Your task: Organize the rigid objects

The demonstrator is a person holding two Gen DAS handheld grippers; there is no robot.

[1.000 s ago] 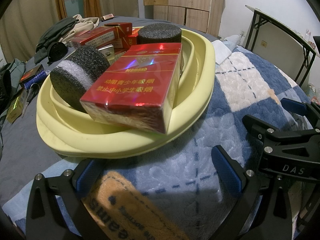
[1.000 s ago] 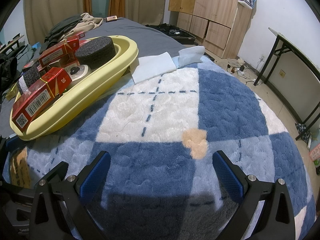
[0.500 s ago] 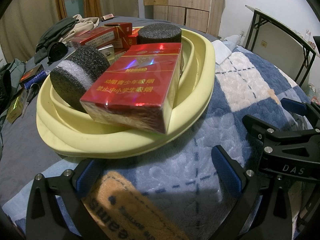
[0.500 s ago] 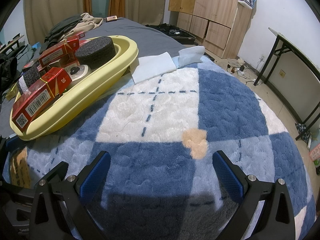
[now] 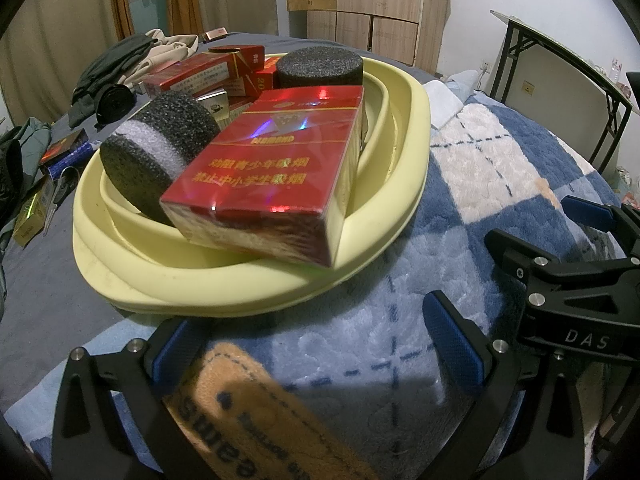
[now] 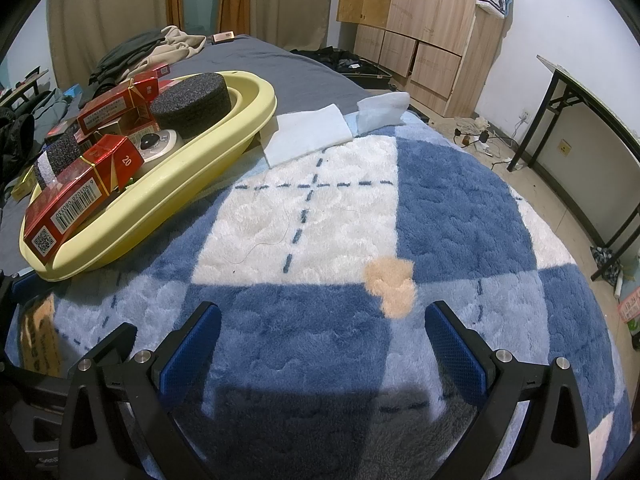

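Note:
A pale yellow oval tub (image 5: 248, 292) (image 6: 224, 156) sits on a blue and white plush blanket (image 6: 460, 220). It holds a large red cigarette carton (image 5: 276, 176) (image 6: 76, 200) leaning over its near rim, more red cartons (image 5: 192, 76), a black foam roll with a white band (image 5: 156, 152), a black foam disc (image 5: 320, 70) (image 6: 192, 100) and a white round device (image 6: 156, 146). My left gripper (image 5: 316, 344) is open just in front of the tub, holding nothing. My right gripper (image 6: 320, 340) is open over bare blanket, to the right of the tub.
White folded cloths (image 6: 308, 134) lie beyond the tub on the blanket. Clothes (image 5: 120, 64), small boxes (image 5: 64, 150) and scissors lie on the grey sheet at left. Wooden cabinets (image 6: 420, 20) and a black folding table (image 6: 592, 120) stand past the bed's right edge.

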